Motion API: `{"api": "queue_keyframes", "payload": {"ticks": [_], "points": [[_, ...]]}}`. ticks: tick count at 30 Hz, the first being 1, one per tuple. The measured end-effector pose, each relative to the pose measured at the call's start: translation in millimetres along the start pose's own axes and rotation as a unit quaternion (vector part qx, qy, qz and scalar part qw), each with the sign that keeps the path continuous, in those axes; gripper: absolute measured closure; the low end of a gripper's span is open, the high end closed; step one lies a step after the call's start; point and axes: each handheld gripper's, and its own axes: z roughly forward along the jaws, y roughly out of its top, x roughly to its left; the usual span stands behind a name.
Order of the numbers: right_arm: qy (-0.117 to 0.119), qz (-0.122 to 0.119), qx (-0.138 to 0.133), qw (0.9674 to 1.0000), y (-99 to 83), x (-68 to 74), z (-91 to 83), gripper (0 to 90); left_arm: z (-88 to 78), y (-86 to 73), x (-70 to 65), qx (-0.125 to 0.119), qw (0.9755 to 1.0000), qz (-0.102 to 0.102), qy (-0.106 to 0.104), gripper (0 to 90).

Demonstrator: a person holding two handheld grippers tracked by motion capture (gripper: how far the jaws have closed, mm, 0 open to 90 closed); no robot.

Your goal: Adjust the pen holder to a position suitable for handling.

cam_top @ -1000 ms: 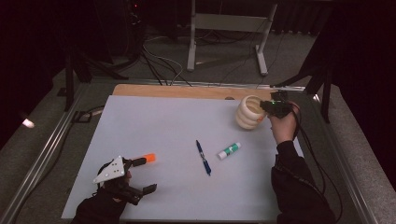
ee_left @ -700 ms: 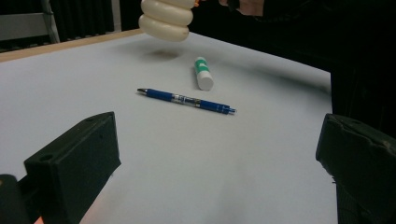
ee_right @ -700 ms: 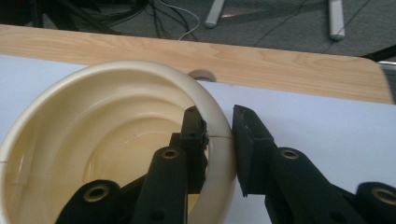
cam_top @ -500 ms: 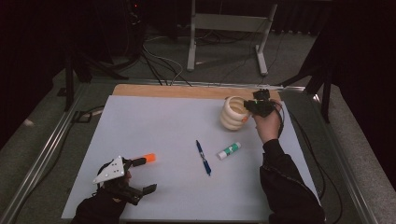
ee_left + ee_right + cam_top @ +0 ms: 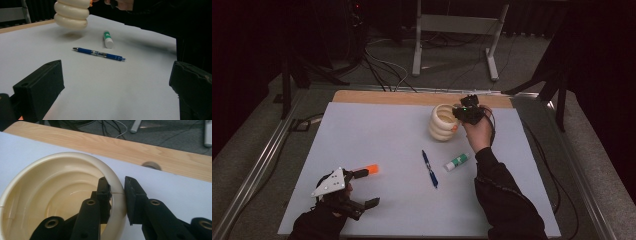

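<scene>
A cream ribbed cup point(image 5: 441, 123) hangs just above the white sheet at the far right, its shadow under it in the left gripper view, where the cup point(image 5: 71, 15) is at the top. My right gripper point(image 5: 460, 118) is shut on the cup's rim point(image 5: 75, 157), one jaw inside and one outside, as the right gripper point(image 5: 116, 185) view shows. My left gripper point(image 5: 368, 189) stands open at the front left with nothing between its jaws, seen wide apart in the left gripper point(image 5: 116, 100) view. An orange-tipped marker point(image 5: 371, 169) lies right beside it.
A blue pen point(image 5: 430, 169) point(image 5: 98, 53) and a white glue stick with a green label point(image 5: 456, 162) point(image 5: 108, 39) lie mid-sheet. A wooden table edge point(image 5: 387, 97) runs along the far side, a metal rail point(image 5: 257, 170) along the left.
My right gripper has carried the cup leftward along the far side of the sheet. The left gripper has stayed put.
</scene>
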Motion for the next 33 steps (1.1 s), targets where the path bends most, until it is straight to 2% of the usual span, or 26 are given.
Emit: {"api": "queue_keyframes", "payload": {"ticks": [4, 11, 20, 33], "points": [[0.018, 0.007, 0.000, 0.9998, 0.6, 8.8, 5.0, 75.0, 0.0, 0.0, 0.1, 0.000, 1.0000, 0.000, -0.001, 0.1], [0.029, -0.008, 0.009, 0.9995, 0.4, 36.0, 17.8, 74.8, -0.2, 0.0, 0.2, -0.001, 1.0000, 0.000, -0.001, 0.1], [0.030, -0.019, 0.015, 0.9993, 1.2, 66.4, 30.2, 74.8, -0.4, 0.0, 0.3, -0.001, 1.0000, 0.000, -0.002, 0.1], [0.028, -0.030, 0.020, 0.9990, 2.9, 99.2, 44.1, 74.6, -0.4, 0.0, 0.0, -0.003, 1.0000, 0.000, -0.003, 0.1]]}}
